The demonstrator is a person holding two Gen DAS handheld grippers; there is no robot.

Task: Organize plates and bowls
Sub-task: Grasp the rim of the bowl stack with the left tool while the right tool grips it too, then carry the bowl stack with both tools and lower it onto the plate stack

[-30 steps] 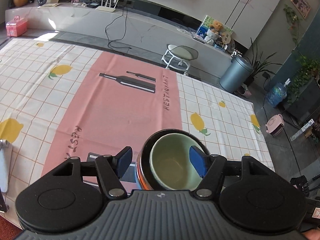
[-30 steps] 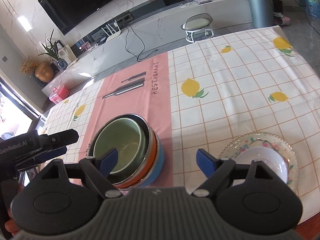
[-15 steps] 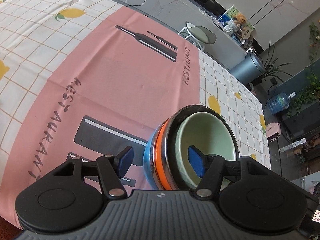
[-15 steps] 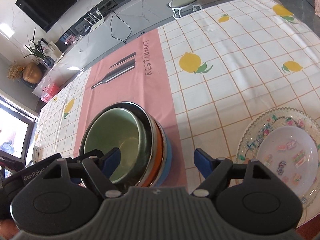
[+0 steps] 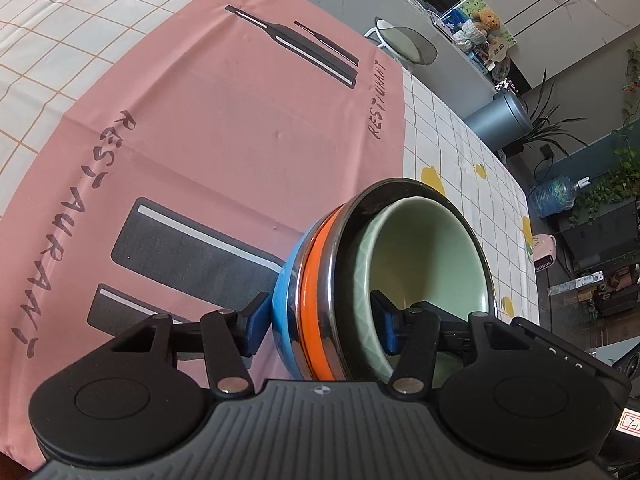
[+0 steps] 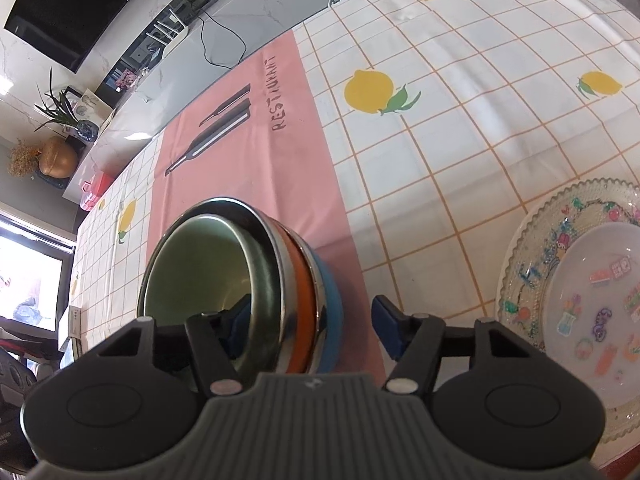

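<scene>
A stack of nested bowls (image 5: pixel 320 280) stands on the pink runner: blue at the bottom, then orange, a steel one and a pale green bowl (image 5: pixel 432 256) inside. My left gripper (image 5: pixel 320 320) straddles the stack's near wall, left finger outside the blue bowl, right finger inside the green bowl; the jaws are narrowed but I cannot tell if they press. My right gripper (image 6: pixel 310 318) straddles the stack (image 6: pixel 308 292) from the other side, left finger inside, right finger outside with a gap. A glass plate (image 6: pixel 520 248) holding a white dish (image 6: pixel 592 292) sits at the right.
The table is covered by a checked lemon-print cloth (image 6: pixel 460 120) with a pink runner (image 5: pixel 200 120) down the middle. Beyond the far edge are a stool (image 5: pixel 404 40), a grey bin (image 5: pixel 500 120) and a low marble bench (image 6: pixel 224 32).
Both grippers have moved in and down onto the bowl stack, each with one finger inside the green bowl and one outside. The left jaws have narrowed around the wall.
</scene>
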